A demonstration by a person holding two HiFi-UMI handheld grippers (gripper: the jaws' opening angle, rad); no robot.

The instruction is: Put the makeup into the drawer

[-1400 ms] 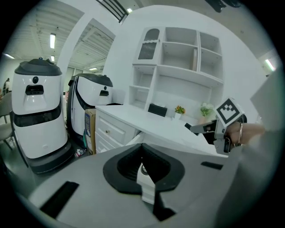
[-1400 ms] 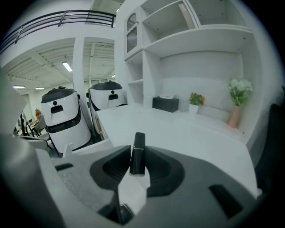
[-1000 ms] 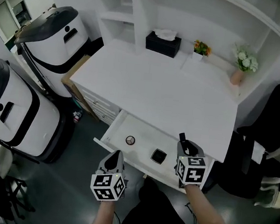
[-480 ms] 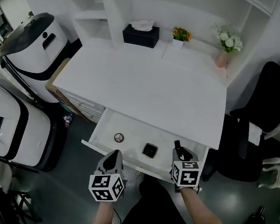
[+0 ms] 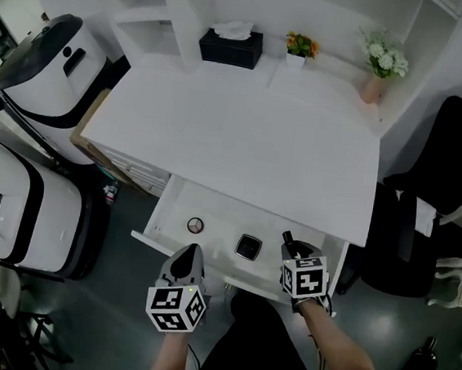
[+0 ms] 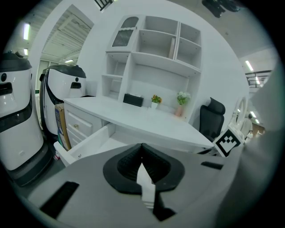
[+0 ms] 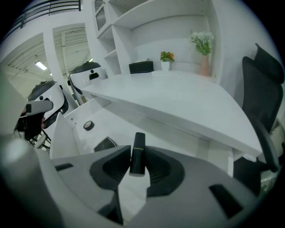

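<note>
The white desk's drawer (image 5: 148, 233) is pulled out. A round compact (image 5: 195, 226) and a square black compact (image 5: 247, 247) lie on its floor. My right gripper (image 5: 288, 242) hangs over the drawer's right end, shut on a black lipstick tube (image 5: 286, 237). In the right gripper view the lipstick tube (image 7: 137, 152) stands between the pads and points toward the drawer, with the square compact (image 7: 105, 144) and the round compact (image 7: 88, 125) to its left. My left gripper (image 5: 189, 254) is just in front of the drawer's front edge, jaws shut and empty (image 6: 141, 153).
At the back of the desk top (image 5: 243, 148) stand a black tissue box (image 5: 230, 47), a small flower pot (image 5: 298, 49) and a pink vase of white flowers (image 5: 375, 80). White machines (image 5: 39, 61) stand on the left and a black chair (image 5: 448, 186) on the right.
My right gripper has come down toward the drawer's right end, still holding the lipstick. The left gripper has shifted only slightly in front of the drawer.
</note>
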